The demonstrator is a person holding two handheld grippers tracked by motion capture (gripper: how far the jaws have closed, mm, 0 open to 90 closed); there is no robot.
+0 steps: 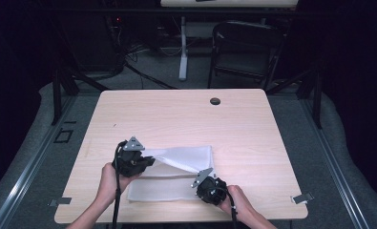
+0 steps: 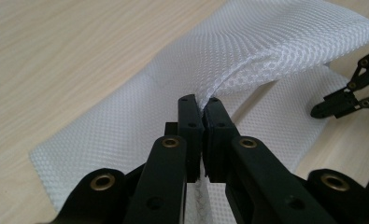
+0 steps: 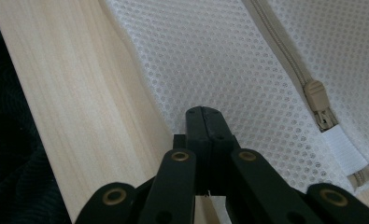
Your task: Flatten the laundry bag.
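Dark room, black surrounds. Light wooden desk (image 1: 186, 109) with a cable hole (image 1: 215, 101) near its far edge. Grey carpet floor (image 1: 152, 71). Black folding chair (image 1: 246, 50) behind; white table leg (image 1: 183, 47) beside it; cables (image 1: 133, 52) trailing.

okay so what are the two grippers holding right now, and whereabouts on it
The left gripper pinches a lifted edge of the white mesh bag. The right gripper is shut on the bag's edge near the zipper pull.

Matte black left gripper (image 2: 203, 105), brass-coloured rivets (one per link), grey three-cornered top plate, trailing black cable, bare forearms
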